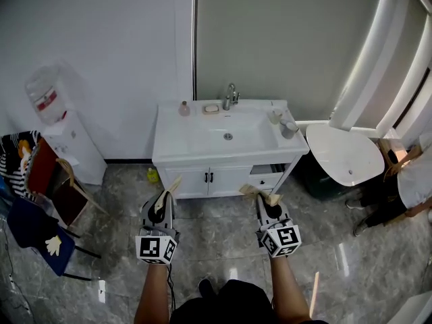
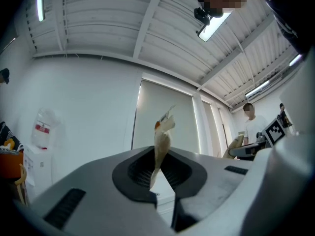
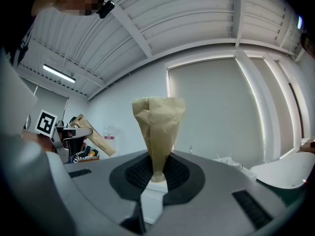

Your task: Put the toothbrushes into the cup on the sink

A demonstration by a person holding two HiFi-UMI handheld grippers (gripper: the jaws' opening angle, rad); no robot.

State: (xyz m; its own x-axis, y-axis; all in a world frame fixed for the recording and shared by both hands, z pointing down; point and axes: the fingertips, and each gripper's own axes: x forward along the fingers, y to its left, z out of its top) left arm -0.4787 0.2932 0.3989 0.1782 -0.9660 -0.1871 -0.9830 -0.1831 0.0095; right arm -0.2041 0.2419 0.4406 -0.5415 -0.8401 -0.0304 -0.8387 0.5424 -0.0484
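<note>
The left gripper (image 1: 164,206) has its fingers (image 2: 133,168) closed tight on a paper-wrapped toothbrush (image 2: 161,140), which sticks up and tilts slightly right; the right gripper (image 1: 266,208) pinches a second wrapped toothbrush (image 3: 157,132) the same way, its wider paper end upward; both grippers hang over the grey tiled floor (image 1: 223,245) in front of the white sink (image 1: 177,140), well apart from it; the cup (image 1: 288,129) stands on the sink's right-hand surface, near the edge.
</note>
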